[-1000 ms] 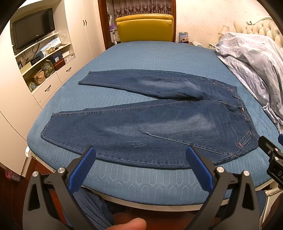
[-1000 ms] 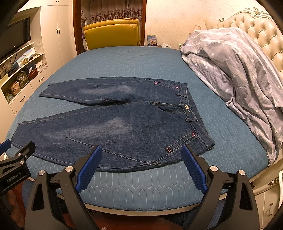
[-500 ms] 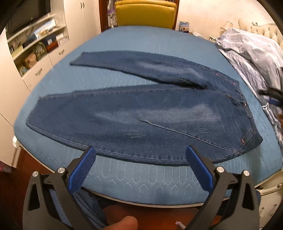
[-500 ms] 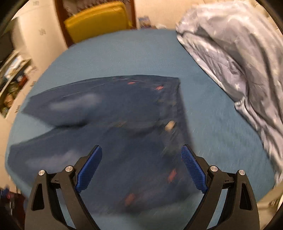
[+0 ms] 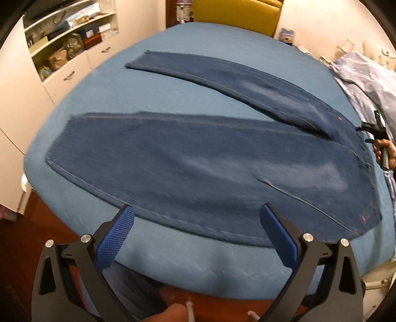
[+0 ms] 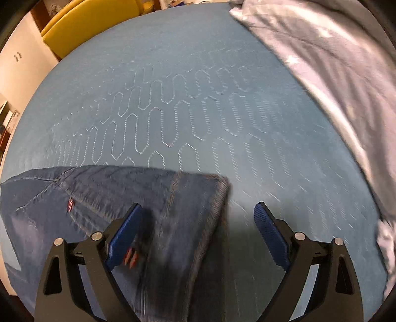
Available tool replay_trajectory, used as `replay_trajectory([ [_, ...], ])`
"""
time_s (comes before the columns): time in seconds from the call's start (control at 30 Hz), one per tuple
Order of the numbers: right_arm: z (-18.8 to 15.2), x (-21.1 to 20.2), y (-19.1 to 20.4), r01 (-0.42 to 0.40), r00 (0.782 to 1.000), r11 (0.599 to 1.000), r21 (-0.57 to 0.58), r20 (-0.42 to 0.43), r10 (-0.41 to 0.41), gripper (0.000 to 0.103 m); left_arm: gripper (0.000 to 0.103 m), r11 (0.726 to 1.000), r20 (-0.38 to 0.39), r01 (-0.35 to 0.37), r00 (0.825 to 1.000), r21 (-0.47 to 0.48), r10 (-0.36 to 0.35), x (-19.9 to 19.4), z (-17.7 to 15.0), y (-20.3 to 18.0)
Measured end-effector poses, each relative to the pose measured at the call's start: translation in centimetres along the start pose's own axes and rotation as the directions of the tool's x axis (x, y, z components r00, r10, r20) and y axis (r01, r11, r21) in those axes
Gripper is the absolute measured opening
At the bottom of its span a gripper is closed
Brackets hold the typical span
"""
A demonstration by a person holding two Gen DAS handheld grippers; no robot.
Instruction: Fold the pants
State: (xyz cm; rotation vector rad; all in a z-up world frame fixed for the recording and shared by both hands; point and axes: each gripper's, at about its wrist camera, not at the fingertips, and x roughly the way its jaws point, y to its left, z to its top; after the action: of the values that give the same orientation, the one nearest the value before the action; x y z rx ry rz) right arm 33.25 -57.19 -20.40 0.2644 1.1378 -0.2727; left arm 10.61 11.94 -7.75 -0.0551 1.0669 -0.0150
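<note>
Dark blue jeans (image 5: 198,163) lie flat on the blue quilted bed (image 5: 173,257), legs spread to the left, waistband at the right. My left gripper (image 5: 198,232) is open above the near leg's lower seam, nothing between its fingers. In the left wrist view the right gripper (image 5: 377,128) shows at the far right, held by a hand over the waistband. In the right wrist view my right gripper (image 6: 200,228) hangs low over the far waistband corner (image 6: 205,198). Its jaws are closing, the corner lies between them, and the pads are not pressing on it.
A crumpled grey star-print duvet (image 6: 334,62) covers the bed's right side. A yellow chair (image 5: 237,12) stands beyond the far edge. White shelves and drawers (image 5: 66,49) line the left wall. The wooden floor (image 5: 24,237) shows below the near bed edge.
The right gripper swept from the near bed edge across the jeans to the far waistband corner and dropped low. The left gripper moved closer over the near leg and tilted down.
</note>
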Motion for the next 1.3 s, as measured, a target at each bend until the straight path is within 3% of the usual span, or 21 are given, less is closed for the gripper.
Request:
replay_trajectory([
  [0.03, 0.0, 0.6, 0.3, -0.010, 1.000, 1.000, -0.019, -0.006, 0.009, 0.062, 0.102, 1.000, 0.003, -0.003, 1.000, -0.003, 0.003, 0.2, 0.7, 0.5],
  [0.07, 0.0, 0.6, 0.8, 0.027, 1.000, 0.998, -0.050, 0.007, -0.027, 0.034, 0.102, 1.000, 0.011, -0.004, 1.000, -0.012, 0.004, 0.5, 2.0, 1.1],
  [0.1, -0.3, 0.3, 1.4, -0.008, 1.000, 0.995, -0.095, 0.013, 0.009, 0.019, 0.102, 1.000, 0.023, -0.007, 1.000, -0.019, 0.007, 0.8, 3.4, 1.6],
  [0.2, -1.2, -2.8, 2.4, -0.011, 0.995, 0.987, -0.161, 0.092, 0.026, 0.014, 0.101, 0.999, 0.063, 0.024, 0.998, -0.037, -0.022, 2.0, 8.1, 2.2],
  [0.27, -2.4, -6.0, 2.6, -0.026, 0.986, 0.983, -0.181, 0.157, 0.055, 0.014, 0.101, 0.993, 0.091, 0.083, 0.993, -0.078, -0.076, 2.9, 12.1, 2.8],
  [0.33, -4.5, -10.4, 2.8, -0.084, 0.965, 0.978, -0.192, 0.228, 0.127, 0.013, 0.101, 0.978, 0.109, 0.160, 0.983, -0.137, -0.146, 4.1, 16.2, 3.4],
  [0.4, -6.8, -14.2, 3.4, -0.114, 0.943, 0.968, -0.225, 0.281, 0.177, 0.013, 0.098, 0.945, 0.122, 0.253, 0.965, -0.207, -0.232, 5.9, 20.6, 4.4],
  [0.43, -8.6, -16.4, 3.8, -0.127, 0.930, 0.960, -0.251, 0.306, 0.203, 0.013, 0.096, 0.917, 0.123, 0.312, 0.949, -0.249, -0.289, 7.4, 23.1, 5.0],
  [0.5, -11.9, -19.6, 4.7, -0.148, 0.912, 0.946, -0.289, 0.330, 0.244, 0.013, 0.082, 0.861, 0.112, 0.391, 0.920, -0.325, -0.376, 10.1, 26.4, 6.1],
  [0.53, -14.3, -21.1, 5.0, -0.174, 0.903, 0.937, -0.302, 0.330, 0.274, 0.013, 0.079, 0.820, 0.111, 0.434, 0.898, -0.373, -0.425, 11.6, 27.8, 6.8],
  [0.57, -16.0, -22.1, 5.3, -0.189, 0.899, 0.931, -0.313, 0.326, 0.292, 0.013, 0.075, 0.762, 0.105, 0.487, 0.864, -0.427, -0.493, 13.8, 29.6, 7.5],
  [0.63, -19.6, -23.4, 5.5, -0.215, 0.897, 0.921, -0.325, 0.307, 0.318, 0.013, 0.067, 0.688, 0.108, 0.523, 0.828, -0.503, -0.551, 17.4, 31.4, 8.6],
  [0.77, -25.7, -24.0, 6.0, -0.255, 0.903, 0.919, -0.302, 0.267, 0.338, 0.013, 0.049, 0.618, 0.085, 0.508, 0.808, -0.601, -0.582, 23.1, 32.0, 9.4],
  [0.9, -29.2, -24.2, 5.7, -0.278, 0.909, 0.928, -0.248, 0.244, 0.337, 0.013, 0.040, 0.604, 0.050, 0.507, 0.790, -0.614, -0.612, 26.5, 31.3, 8.4],
  [0.97, -29.6, -24.3, 5.4, -0.285, 0.910, 0.931, -0.229, 0.240, 0.337, 0.013, 0.036, 0.615, 0.032, 0.478, 0.804, -0.627, -0.593, 27.7, 30.5, 8.6],
  [1.03, -29.7, -24.5, 5.2, -0.274, 0.913, 0.936, -0.220, 0.245, 0.325, 0.013, 0.036, 0.589, 0.045, 0.470, 0.805, -0.658, -0.592, 28.5, 29.4, 9.4],
  [1.07, -29.6, -24.6, 5.0, -0.275, 0.912, 0.937, -0.218, 0.249, 0.325, 0.013, 0.036, 0.581, 0.053, 0.456, 0.814, -0.674, -0.578, 28.7, 28.8, 9.8],
  [1.1, -29.4, -24.9, 4.9, -0.282, 0.909, 0.936, -0.213, 0.254, 0.332, 0.013, 0.036, 0.537, 0.104, 0.476, 0.807, -0.696, -0.581, 28.4, 27.8, 10.8],
  [1.13, -29.0, -25.0, 4.7, -0.284, 0.907, 0.935, -0.210, 0.257, 0.333, 0.013, 0.036, 0.510, 0.139, 0.501, 0.795, -0.699, -0.591, 28.2, 27.4, 11.2],
  [1.23, -27.7, -25.1, 4.3, -0.284, 0.906, 0.935, -0.214, 0.261, 0.335, 0.013, 0.036, 0.505, 0.131, 0.499, 0.791, -0.704, -0.598, 28.7, 27.2, 11.6],
  [1.3, -26.9, -25.3, 4.0, -0.285, 0.904, 0.935, -0.213, 0.264, 0.336, 0.013, 0.032, 0.538, 0.101, 0.445, 0.828, -0.716, -0.551, 29.0, 27.5, 11.6],
])
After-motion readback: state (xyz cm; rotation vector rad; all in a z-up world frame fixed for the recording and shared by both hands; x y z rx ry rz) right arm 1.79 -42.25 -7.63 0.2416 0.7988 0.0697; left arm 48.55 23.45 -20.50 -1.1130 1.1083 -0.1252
